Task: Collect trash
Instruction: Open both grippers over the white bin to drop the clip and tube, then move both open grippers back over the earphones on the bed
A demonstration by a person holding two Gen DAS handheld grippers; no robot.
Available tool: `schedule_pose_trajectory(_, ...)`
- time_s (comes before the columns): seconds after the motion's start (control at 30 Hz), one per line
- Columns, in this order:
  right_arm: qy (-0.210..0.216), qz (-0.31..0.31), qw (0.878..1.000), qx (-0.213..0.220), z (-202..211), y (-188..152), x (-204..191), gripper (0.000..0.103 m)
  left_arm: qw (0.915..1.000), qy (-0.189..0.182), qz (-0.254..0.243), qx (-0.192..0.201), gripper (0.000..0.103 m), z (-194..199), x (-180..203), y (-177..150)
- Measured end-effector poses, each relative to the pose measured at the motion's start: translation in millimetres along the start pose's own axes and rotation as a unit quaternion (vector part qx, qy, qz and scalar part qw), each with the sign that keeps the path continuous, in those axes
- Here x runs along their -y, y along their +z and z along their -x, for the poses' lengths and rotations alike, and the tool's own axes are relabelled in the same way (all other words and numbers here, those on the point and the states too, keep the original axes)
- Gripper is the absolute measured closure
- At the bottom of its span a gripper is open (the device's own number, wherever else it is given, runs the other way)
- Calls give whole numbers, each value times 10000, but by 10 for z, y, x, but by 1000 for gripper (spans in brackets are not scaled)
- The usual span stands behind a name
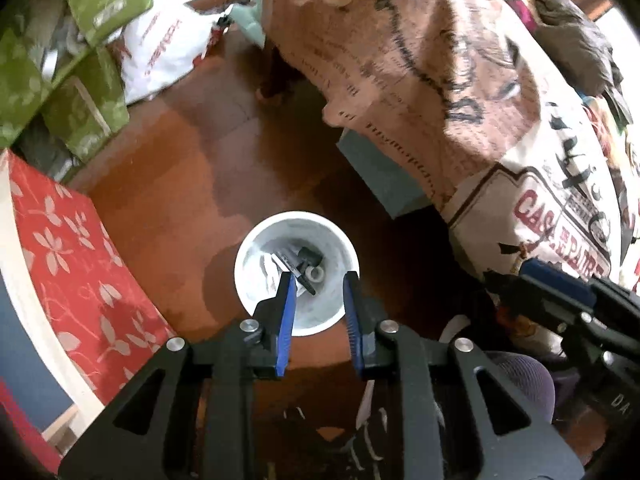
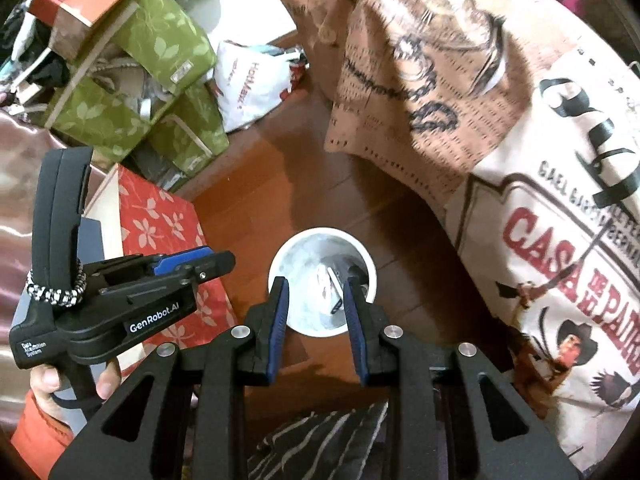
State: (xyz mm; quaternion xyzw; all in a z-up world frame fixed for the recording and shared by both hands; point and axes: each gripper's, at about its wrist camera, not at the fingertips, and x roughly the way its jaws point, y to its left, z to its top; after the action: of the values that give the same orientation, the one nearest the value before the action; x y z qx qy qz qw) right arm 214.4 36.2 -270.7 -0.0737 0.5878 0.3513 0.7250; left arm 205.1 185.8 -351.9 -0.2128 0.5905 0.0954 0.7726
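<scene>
Both tools hang over the round white plastic bin [image 1: 296,274] on the wooden floor, aimed down for dropping. The left tool [image 1: 319,294] and right tool [image 2: 314,300] are released, holding nothing. Dark scraps and crumpled paper, probably, lie inside the bin.

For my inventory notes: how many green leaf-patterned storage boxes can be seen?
3 in the right wrist view: upper box, middle-left, lower-right, stacked together; more may be hidden.

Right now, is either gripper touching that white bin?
Cannot tell. In each wrist view the open gripper, left and right, overlaps the bin's rim from above, so neither a gap nor contact shows plainly.
</scene>
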Motion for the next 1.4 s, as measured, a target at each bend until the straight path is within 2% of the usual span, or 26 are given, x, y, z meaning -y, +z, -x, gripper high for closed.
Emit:
schedule_pose_trajectory(0.27,-147,4,9975,690,556,-23,115,77,9957,71,-616,691,79,600,497,25)
schedule_pose_trajectory(0.33,-193,-12,9956,912,748,-26,197,77,9932,44,-749,893,75,765,637,50)
schedule_pose_trajectory(0.57,-545,-153,9834,1727,1387,-45,481,78,9799,-22,-1206,1590,71,1246,1178,115)
schedule_pose_trajectory(0.77,-889,-386,9691,2266,1804,-74,817,77,9672,-231,-1456,2067,59,1512,1621,222)
schedule_pose_trajectory(1.0,-1300,-690,9545,2596,2068,-100,1259,77,9554,-380,-1717,2372,47,1591,2111,398)
schedule_pose_trajectory(1.03,-1358,-781,9522,2621,2080,-97,1358,75,9545,-409,-1739,2389,46,1578,2173,431)
schedule_pose_trajectory(1.07,-1398,-853,9502,2651,2092,-102,1433,67,9534,-439,-1770,2402,45,1563,2237,465)
schedule_pose_trajectory(1.17,-1540,-1075,9431,2745,2130,-130,1685,53,9512,-479,-1834,2433,44,1488,2431,572)
schedule_pose_trajectory(1.4,-1729,-1567,9376,2579,1988,-68,2290,53,9518,-681,-1922,2293,41,1159,2821,840)
